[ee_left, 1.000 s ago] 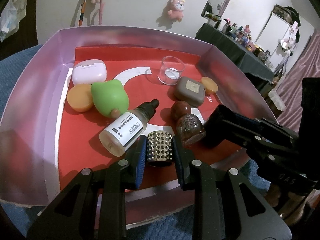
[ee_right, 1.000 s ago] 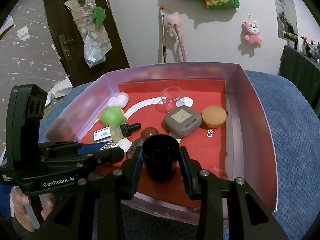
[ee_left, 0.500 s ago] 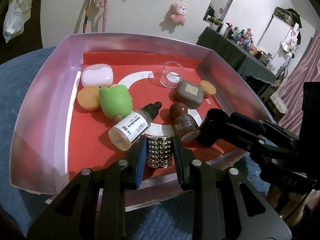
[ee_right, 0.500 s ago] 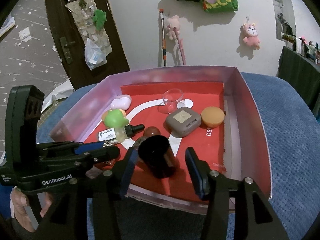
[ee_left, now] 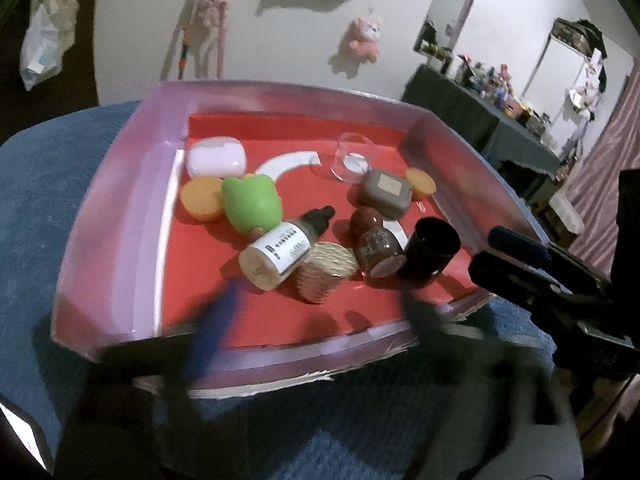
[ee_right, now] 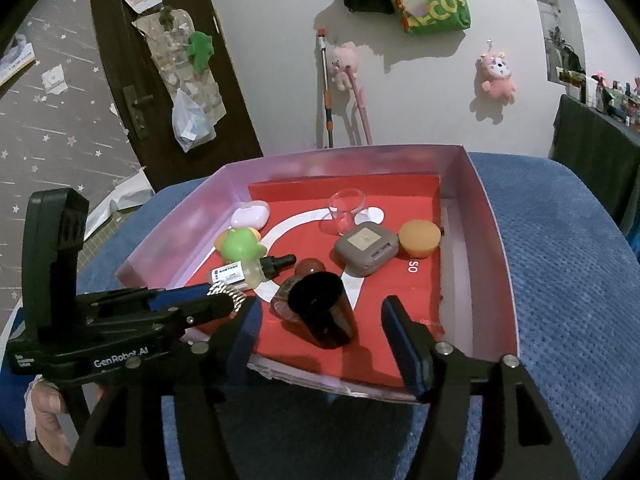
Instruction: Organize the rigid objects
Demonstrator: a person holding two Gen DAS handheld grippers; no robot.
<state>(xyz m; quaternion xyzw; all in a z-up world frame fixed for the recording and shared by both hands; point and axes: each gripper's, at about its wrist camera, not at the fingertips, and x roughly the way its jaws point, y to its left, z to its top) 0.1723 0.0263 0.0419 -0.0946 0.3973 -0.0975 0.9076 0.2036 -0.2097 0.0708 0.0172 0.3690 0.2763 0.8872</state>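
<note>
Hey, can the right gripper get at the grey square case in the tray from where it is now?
Probably not straight on. The right gripper is open, but the black cup sits between its fingers, directly in front of the grey square case. It would likely need to lift over the cup or come around it.

My finger pads [ee_right: 404, 344] are blue on black frames. The box [ee_left: 120, 216] has pale pink walls and a red floor with white curves. In it: a black cup [ee_right: 324, 308], a green toy [ee_left: 250, 204], a studded silver cylinder [ee_left: 324, 272] (blurred here), and a grey case [ee_right: 366, 246].
</note>
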